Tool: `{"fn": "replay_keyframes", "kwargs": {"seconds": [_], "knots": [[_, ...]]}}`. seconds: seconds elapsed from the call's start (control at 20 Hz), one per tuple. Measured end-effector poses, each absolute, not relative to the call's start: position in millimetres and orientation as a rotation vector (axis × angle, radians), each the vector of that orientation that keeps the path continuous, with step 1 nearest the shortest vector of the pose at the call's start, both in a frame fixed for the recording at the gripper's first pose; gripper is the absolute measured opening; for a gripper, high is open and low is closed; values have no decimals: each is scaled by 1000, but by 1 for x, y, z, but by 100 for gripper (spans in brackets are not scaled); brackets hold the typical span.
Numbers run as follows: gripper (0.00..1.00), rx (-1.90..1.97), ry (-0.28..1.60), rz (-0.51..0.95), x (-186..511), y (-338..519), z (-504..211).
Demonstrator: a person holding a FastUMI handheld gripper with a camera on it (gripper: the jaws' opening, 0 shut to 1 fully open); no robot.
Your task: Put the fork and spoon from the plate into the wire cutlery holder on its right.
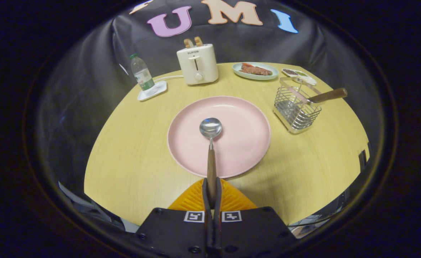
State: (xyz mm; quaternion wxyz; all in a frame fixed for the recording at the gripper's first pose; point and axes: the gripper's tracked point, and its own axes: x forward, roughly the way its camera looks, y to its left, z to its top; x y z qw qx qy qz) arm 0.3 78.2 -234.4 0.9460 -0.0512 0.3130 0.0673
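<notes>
Here the gripper (211, 193) has its two orange fingers (192, 199) pressed together on the wooden handle of the spoon (211, 143), so the claw is closed and gripping that spoon. The handle runs straight ahead from between the fingers, and the shiny bowl of the spoon sits over the middle of the pink plate (246, 143); whether the bowl touches the plate or hangs just above it cannot be told.

The plate lies in the middle of the round yellow table (131, 157), just ahead of the fingers. To the right of the plate, a little farther off, stands the wire cutlery holder (296, 111). A wooden handle (328, 95) leans out of it toward the right, with the head down inside the wires, too hidden to tell what kind of utensil it is.

At the far side of the table stands a cream toaster (197, 64) with two slices of bread poking from its top. Left of it a water bottle (141, 73) stands by a small white tray (153, 90). Right of the toaster is a pale green plate (255, 70) carrying reddish food, and beyond the holder lies a small dish (298, 75) with something dark on it.
</notes>
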Motion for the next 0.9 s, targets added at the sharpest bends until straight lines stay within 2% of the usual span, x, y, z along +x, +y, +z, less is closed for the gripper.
{"fn": "replay_keyframes", "kwargs": {"seconds": [0.4,0.9], "knots": [[3,-60,565,158,5,59,-172],[3,-107,531,57,45,-50,-60]]}}
